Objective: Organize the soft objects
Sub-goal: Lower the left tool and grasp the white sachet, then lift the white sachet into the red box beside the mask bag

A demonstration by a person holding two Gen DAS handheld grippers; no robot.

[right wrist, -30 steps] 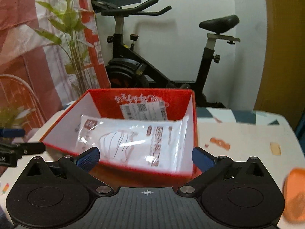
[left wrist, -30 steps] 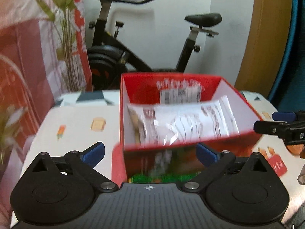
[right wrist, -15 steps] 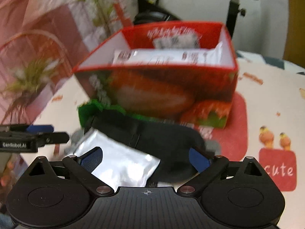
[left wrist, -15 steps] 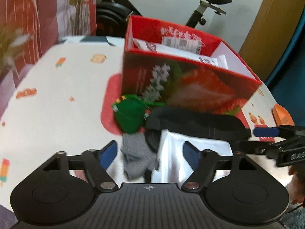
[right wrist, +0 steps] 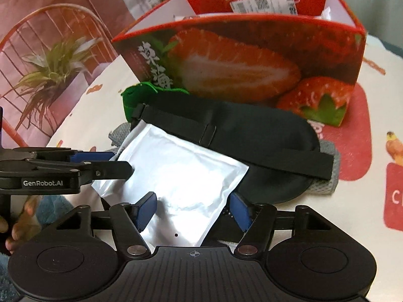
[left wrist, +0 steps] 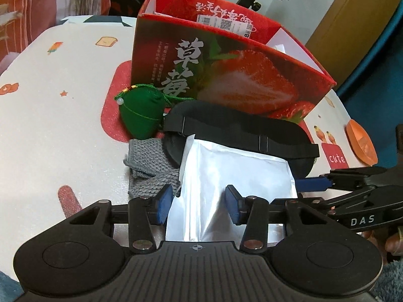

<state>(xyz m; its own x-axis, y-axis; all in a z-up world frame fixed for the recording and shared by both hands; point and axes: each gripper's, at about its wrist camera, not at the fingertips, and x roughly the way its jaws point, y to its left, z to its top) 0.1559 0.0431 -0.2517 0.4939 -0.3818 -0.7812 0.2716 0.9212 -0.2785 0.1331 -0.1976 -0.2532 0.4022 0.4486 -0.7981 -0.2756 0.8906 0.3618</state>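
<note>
A silver foil pouch [left wrist: 234,176] [right wrist: 181,171] lies on the table before a red strawberry box [left wrist: 226,75] [right wrist: 252,58]. A black eye mask [left wrist: 239,130] [right wrist: 239,136] rests across its far end. Left of it are a green cloth pouch [left wrist: 139,115] [right wrist: 131,100] and a grey knitted cloth [left wrist: 148,166]. My left gripper [left wrist: 199,206] [right wrist: 100,161] straddles the foil pouch's near left part and its jaws are closing. My right gripper [right wrist: 193,211] [left wrist: 327,181] straddles the near right corner, its jaws closing too. No pad visibly presses the foil.
The table [left wrist: 63,125] has a white cloth with printed cartoon patches. An orange flat thing [left wrist: 361,138] lies at its right edge. An exercise bike and a plant stand behind the table. A hand [right wrist: 20,221] holds the left gripper's grip.
Both grippers have dropped from over the box's open top to the pile in front of it. Both pairs of jaws have narrowed around the foil pouch.
</note>
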